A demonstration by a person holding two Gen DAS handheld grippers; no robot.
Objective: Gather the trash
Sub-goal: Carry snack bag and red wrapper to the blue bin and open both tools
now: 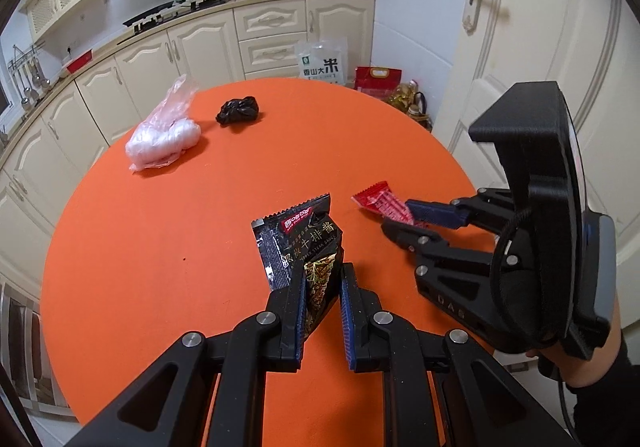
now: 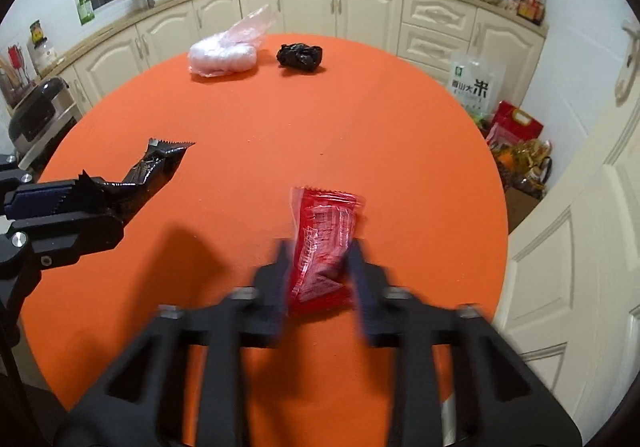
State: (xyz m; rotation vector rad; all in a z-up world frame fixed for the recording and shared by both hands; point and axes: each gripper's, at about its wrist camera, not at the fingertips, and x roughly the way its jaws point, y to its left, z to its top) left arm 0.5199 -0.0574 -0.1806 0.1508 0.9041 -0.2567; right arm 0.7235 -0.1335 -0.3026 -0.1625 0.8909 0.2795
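Observation:
My left gripper [image 1: 322,279] is shut on a black steak sauce packet [image 1: 300,243] and holds it above the orange round table [image 1: 160,247]; the packet also shows in the right wrist view [image 2: 156,167]. My right gripper [image 2: 320,259] is shut on a red wrapper [image 2: 324,239], blurred by motion, just over the table. In the left wrist view the right gripper [image 1: 398,217] holds the red wrapper [image 1: 380,203] to the right of the black packet. A crumpled black bag [image 1: 238,110] and a clear plastic bag with white contents [image 1: 164,137] lie at the table's far side.
Cream kitchen cabinets [image 1: 200,47] curve behind the table, with a stove and pans on the counter. A rice bag [image 1: 322,63] and a red bag [image 1: 376,79] stand on the floor by the door [image 1: 520,27]. A black appliance [image 2: 34,111] sits left of the table.

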